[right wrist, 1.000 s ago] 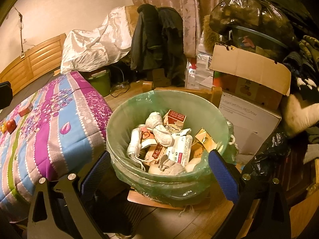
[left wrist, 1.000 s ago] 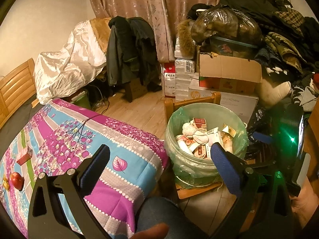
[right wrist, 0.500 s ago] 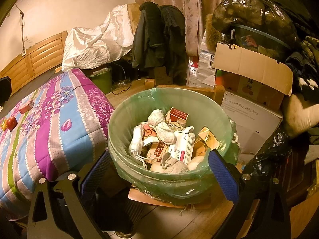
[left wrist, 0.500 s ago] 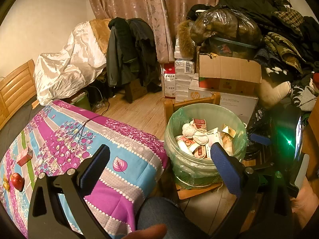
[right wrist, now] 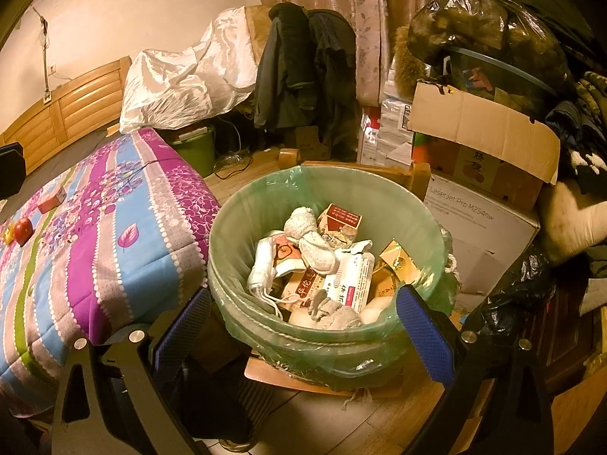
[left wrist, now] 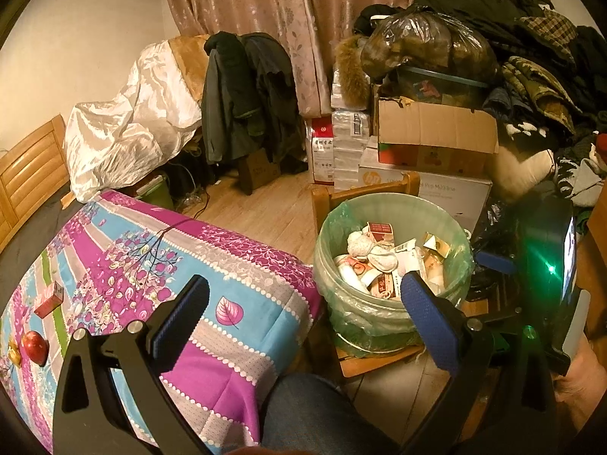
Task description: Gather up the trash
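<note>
A bin lined with a green bag [right wrist: 246, 235] stands on a small wooden chair beside the bed; it also shows in the left wrist view [left wrist: 330, 235]. It holds several boxes, wrappers and white socks [right wrist: 322, 261]. My right gripper [right wrist: 303, 314] is open and empty, its jaws wide just in front of the bin. My left gripper [left wrist: 303, 299] is open and empty, above the bed corner and my knee. A small red box [left wrist: 48, 298] and a red apple-like thing [left wrist: 34, 347] lie on the bed's patterned quilt [left wrist: 159, 265].
Cardboard boxes [left wrist: 432, 132], a black bag and piled clothes crowd the right. A chair draped with dark jackets [left wrist: 246, 91] and a white sheet [left wrist: 132, 113] stands by the curtain. The wooden headboard [left wrist: 26, 174] is at the left. The other gripper's body [left wrist: 546, 258] glows green.
The right gripper has drawn slightly back and left from the bin. The left gripper has hardly moved. Both stay open.
</note>
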Action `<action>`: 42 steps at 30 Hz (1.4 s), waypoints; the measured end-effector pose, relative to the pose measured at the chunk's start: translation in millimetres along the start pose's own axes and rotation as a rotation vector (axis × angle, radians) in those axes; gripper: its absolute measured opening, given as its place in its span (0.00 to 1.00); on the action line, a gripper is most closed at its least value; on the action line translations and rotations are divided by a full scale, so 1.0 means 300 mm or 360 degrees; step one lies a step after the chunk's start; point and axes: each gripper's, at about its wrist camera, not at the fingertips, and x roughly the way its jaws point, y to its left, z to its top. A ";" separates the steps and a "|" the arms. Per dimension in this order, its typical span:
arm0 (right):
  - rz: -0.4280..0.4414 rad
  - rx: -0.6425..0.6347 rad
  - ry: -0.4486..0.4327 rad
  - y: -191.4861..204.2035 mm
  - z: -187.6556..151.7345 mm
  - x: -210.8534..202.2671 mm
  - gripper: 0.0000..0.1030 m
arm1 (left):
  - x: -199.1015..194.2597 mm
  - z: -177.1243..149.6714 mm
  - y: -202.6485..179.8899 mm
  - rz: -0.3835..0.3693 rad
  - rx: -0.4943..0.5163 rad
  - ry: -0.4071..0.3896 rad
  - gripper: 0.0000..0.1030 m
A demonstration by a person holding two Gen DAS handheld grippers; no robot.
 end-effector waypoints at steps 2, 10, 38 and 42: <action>0.0001 0.0000 -0.0001 0.000 0.000 0.000 0.95 | 0.003 -0.005 0.000 0.0003 0.0006 0.0002 0.95; -0.0001 -0.0001 0.0000 -0.001 0.001 0.001 0.95 | -0.030 -0.011 -0.026 0.0090 0.0110 -0.0122 0.95; -0.0080 0.0064 -0.0040 -0.050 0.022 -0.007 0.95 | -0.011 -0.011 -0.019 -0.0068 -0.0024 0.0018 0.95; -0.0083 0.0102 -0.0039 -0.064 0.024 -0.008 0.95 | -0.019 -0.009 -0.029 -0.0058 -0.0001 -0.0003 0.95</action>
